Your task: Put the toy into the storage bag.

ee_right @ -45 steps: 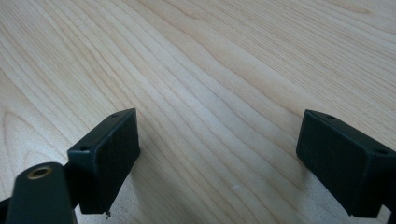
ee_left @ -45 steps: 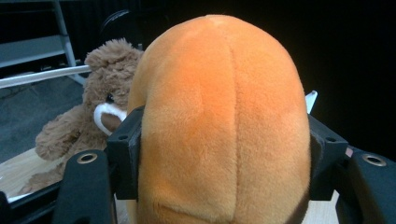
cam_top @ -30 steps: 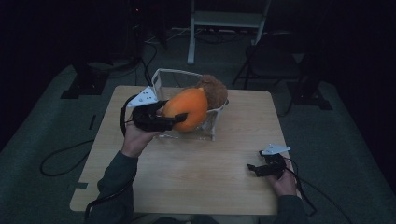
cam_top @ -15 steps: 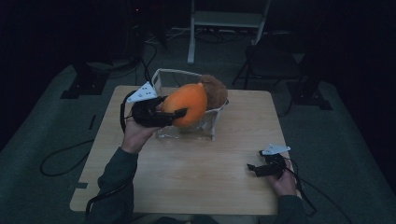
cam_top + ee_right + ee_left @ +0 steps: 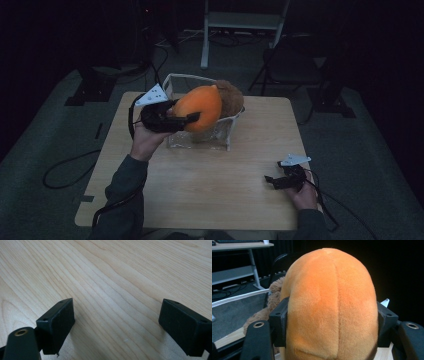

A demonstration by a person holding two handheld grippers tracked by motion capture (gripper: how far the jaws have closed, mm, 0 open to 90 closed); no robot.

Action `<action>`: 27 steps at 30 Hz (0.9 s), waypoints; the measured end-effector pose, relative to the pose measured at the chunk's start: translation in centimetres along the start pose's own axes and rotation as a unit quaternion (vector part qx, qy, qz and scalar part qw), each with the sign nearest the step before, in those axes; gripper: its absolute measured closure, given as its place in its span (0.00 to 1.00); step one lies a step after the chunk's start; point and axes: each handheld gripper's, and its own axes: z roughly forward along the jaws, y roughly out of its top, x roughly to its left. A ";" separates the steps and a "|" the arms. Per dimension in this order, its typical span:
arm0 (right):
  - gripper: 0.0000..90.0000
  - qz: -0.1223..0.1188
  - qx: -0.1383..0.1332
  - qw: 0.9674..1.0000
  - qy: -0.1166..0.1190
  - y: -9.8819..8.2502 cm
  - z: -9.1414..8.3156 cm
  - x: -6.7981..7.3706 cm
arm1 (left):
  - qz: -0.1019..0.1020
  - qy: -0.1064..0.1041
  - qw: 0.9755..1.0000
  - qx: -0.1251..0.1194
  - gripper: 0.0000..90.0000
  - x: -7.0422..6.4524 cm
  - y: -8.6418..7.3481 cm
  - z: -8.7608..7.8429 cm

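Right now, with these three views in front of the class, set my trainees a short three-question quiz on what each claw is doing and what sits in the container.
1. True or false: the left claw is shut on the round orange plush toy.
2. What lies under the open right claw? A) light wooden table B) cloth C) tray
3. Fill in: a shaggy ____ plush toy sits in the clear white-rimmed bin.

Key: 1 true; 2 A; 3 brown.
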 end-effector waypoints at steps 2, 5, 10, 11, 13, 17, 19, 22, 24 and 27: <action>0.14 0.001 0.000 1.000 0.000 0.0 0.0 0.0 | -0.001 0.001 1.000 -0.001 0.36 0.0 0.1 0.0; 0.14 0.001 0.000 1.000 0.000 0.0 0.0 0.0 | 0.000 0.002 1.000 -0.003 0.36 0.1 0.3 0.0; 0.14 0.001 0.000 1.000 0.000 0.0 0.0 0.0 | 0.001 0.003 1.000 -0.004 0.36 0.2 0.5 0.1; 0.14 0.000 0.000 1.000 0.000 0.0 0.0 0.0 | 0.001 0.003 1.000 -0.004 0.36 0.2 0.5 0.1; 0.14 0.000 0.000 1.000 0.000 0.0 0.0 0.0 | 0.002 0.003 1.000 -0.004 0.36 0.2 0.6 0.2; 0.14 0.000 0.000 1.000 0.000 0.0 0.0 0.0 | 0.002 0.003 1.000 -0.006 0.36 0.3 0.8 0.2; 0.14 0.000 0.000 1.000 0.000 0.0 0.0 0.0 | 0.004 0.004 1.000 -0.006 0.36 0.3 0.8 0.2; 0.14 0.000 0.000 1.000 0.000 0.0 0.0 0.0 | 0.005 0.006 1.000 -0.008 0.36 0.4 1.1 0.2; 0.14 0.000 0.000 1.000 0.000 0.0 0.0 0.0 | 0.005 0.006 1.000 -0.009 0.36 0.4 1.2 0.2; 0.14 0.000 0.000 1.000 0.000 0.0 0.0 0.0 | 0.006 0.007 1.000 -0.010 0.36 0.5 1.4 0.2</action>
